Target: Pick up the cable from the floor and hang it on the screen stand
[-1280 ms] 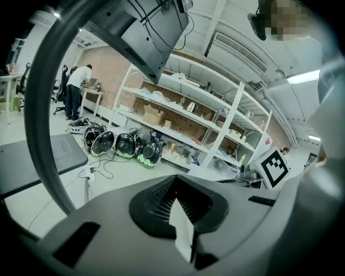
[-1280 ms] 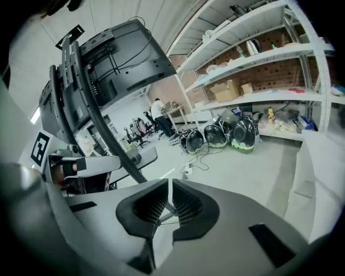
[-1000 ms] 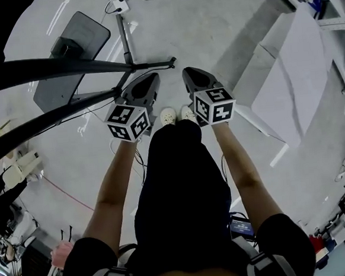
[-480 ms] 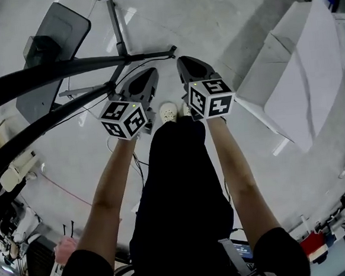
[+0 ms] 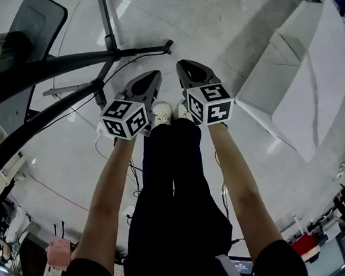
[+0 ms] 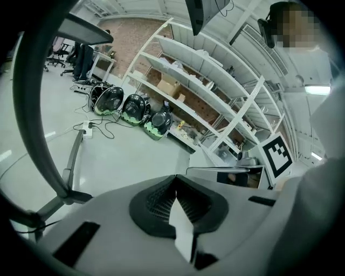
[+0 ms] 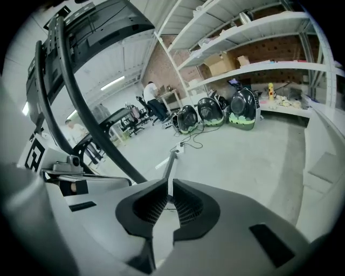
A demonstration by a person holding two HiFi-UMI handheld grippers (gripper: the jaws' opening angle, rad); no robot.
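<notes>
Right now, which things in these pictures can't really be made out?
Head view: a thin black cable passes under the dark curved bars; its ends are hidden.
Head view: the screen is cut off by the top edge and partly covered by those bars.
Head view: the floor under the person is hidden by legs and arms.
Left gripper view: things on the shelves are too small to name.

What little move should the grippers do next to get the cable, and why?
Probably open the jaws of the left gripper. Both it and the right gripper are shut and empty. The black cable lies on the floor just beyond the left gripper's tips in the head view, beside the screen stand's base. Shut jaws cannot take hold of it.
</notes>
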